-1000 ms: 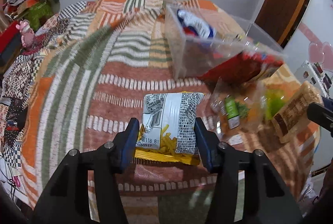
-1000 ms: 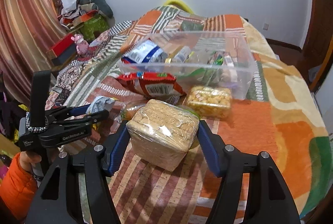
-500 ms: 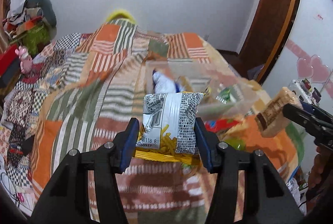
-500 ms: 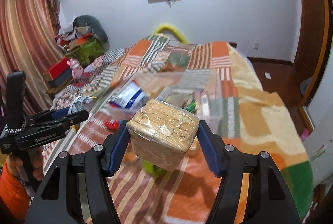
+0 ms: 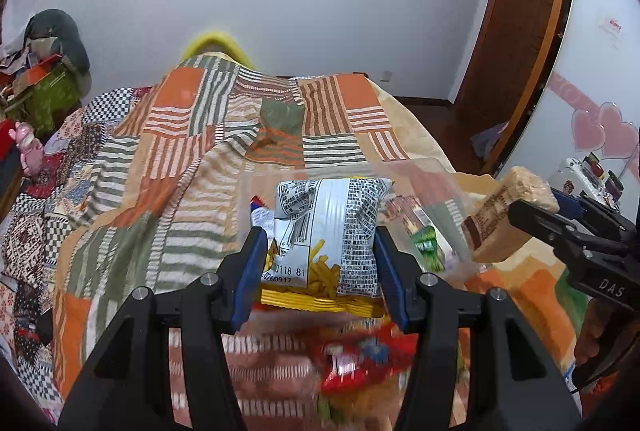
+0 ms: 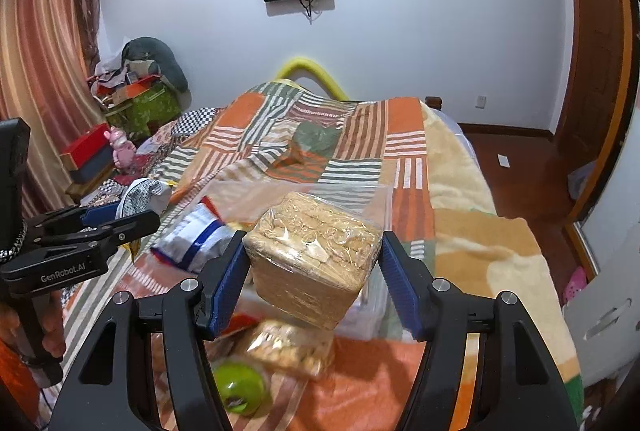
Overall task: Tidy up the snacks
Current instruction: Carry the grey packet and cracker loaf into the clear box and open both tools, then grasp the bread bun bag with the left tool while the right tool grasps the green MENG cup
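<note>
While a second ago both snacks sat low before the bin (image 5: 440, 191), the left gripper (image 5: 320, 255) now holds its chip bag (image 5: 328, 227) and the right gripper (image 6: 312, 259) its cracker pack (image 6: 312, 247) raised over it; only the right view shows a green ball (image 6: 240, 387) beneath.

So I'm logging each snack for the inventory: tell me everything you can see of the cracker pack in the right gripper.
The cracker pack is a squarish block of pale tan crackers stacked in rows, wrapped in clear, crinkly, glossy plastic. It looks sealed and undamaged. The right gripper holds it by two opposite sides, tilted, lifted off the bedspread, over the clear bin. Only the blue pads touch it.
</note>
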